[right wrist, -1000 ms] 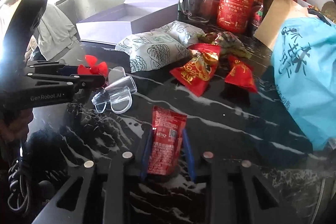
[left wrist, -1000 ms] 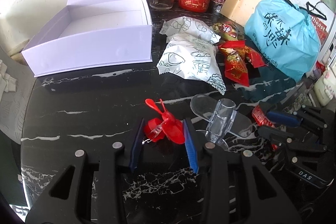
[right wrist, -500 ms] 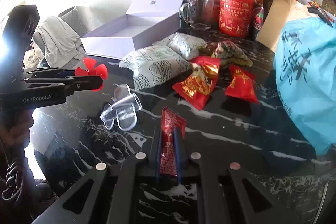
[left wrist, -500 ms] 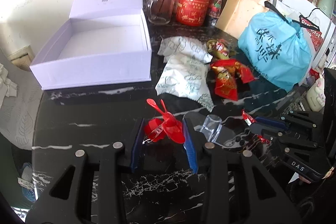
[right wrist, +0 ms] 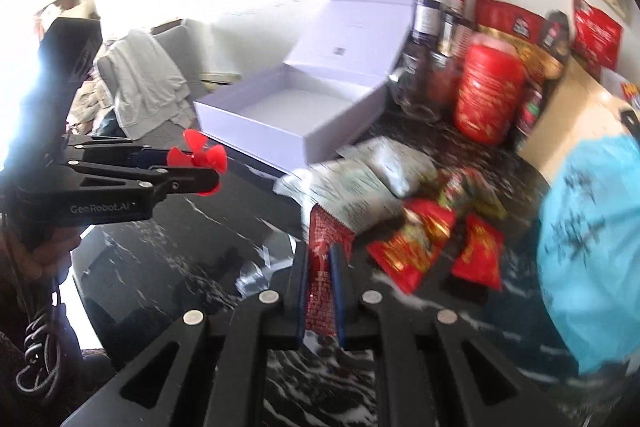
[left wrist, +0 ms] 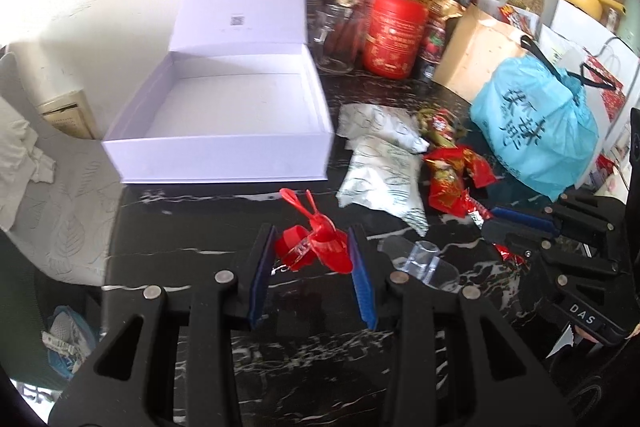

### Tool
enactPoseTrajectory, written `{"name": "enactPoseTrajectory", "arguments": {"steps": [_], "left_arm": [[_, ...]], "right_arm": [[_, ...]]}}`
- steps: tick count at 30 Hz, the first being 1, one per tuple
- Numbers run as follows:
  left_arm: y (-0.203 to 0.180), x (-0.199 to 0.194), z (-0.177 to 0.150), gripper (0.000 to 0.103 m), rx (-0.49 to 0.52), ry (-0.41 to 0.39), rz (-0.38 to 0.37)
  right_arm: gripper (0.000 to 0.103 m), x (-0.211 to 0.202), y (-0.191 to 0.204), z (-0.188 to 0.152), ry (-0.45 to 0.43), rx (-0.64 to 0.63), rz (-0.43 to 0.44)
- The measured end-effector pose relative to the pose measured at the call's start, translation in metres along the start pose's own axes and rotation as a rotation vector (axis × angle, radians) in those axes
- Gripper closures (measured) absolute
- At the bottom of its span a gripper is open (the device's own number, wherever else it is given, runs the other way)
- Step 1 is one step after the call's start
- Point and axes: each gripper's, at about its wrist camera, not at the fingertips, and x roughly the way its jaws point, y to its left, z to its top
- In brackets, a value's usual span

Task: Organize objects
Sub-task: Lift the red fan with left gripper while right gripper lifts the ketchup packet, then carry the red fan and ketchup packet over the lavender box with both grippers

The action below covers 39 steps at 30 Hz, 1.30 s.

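My left gripper (left wrist: 312, 247) is shut on a small red plastic toy with rabbit ears (left wrist: 316, 247), held above the black marble table (left wrist: 180, 227). From the right wrist view the same left gripper (right wrist: 208, 167) shows at the left with the red toy (right wrist: 198, 155) at its tips. My right gripper (right wrist: 320, 259) is shut on a red ketchup sachet (right wrist: 322, 267), lifted off the table. In the left wrist view the right gripper (left wrist: 490, 223) holds the sachet (left wrist: 476, 209) at the right. An open white box (left wrist: 232, 115) stands empty at the back left.
White snack packs (left wrist: 380, 163), red candy wrappers (left wrist: 448, 179) and a blue plastic bag (left wrist: 532, 131) lie right of the box. A clear plastic piece (left wrist: 420, 259) rests on the table. A red tin (left wrist: 394, 31), jars and packets line the back wall.
Both grippers have risen off the table with their loads. The right jaws closed tight on the sachet, which now stands on edge between them. The box looks farther below.
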Motion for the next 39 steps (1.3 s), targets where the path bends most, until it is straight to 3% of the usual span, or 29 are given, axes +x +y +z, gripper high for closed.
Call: {"name": "enactPoseTrajectory", "arguments": {"steps": [5,14,27,31,39], "left_arm": [[0.017,-0.014,-0.001,0.068,-0.023,-0.005,0.076],[0.037,-0.024,0.002,0.068,-0.074,-0.012,0.14],[0.047,-0.003,0.047,0.072,-0.037,-0.023,0.111],[0.051,0.011,0.062,0.08,-0.022,-0.023,0.105],[0.061,0.032,0.053,0.08,-0.077,0.012,0.034]], "right_arm": [[0.093,0.008,0.018,0.015,-0.01,-0.057,0.077],[0.093,0.02,0.037,0.042,-0.024,-0.144,0.187],[0.093,0.037,0.027,0.1,-0.071,-0.172,0.2],[0.093,0.051,0.021,0.115,-0.069,-0.177,0.199],[0.093,0.066,0.017,0.112,-0.04,-0.161,0.197]]}}
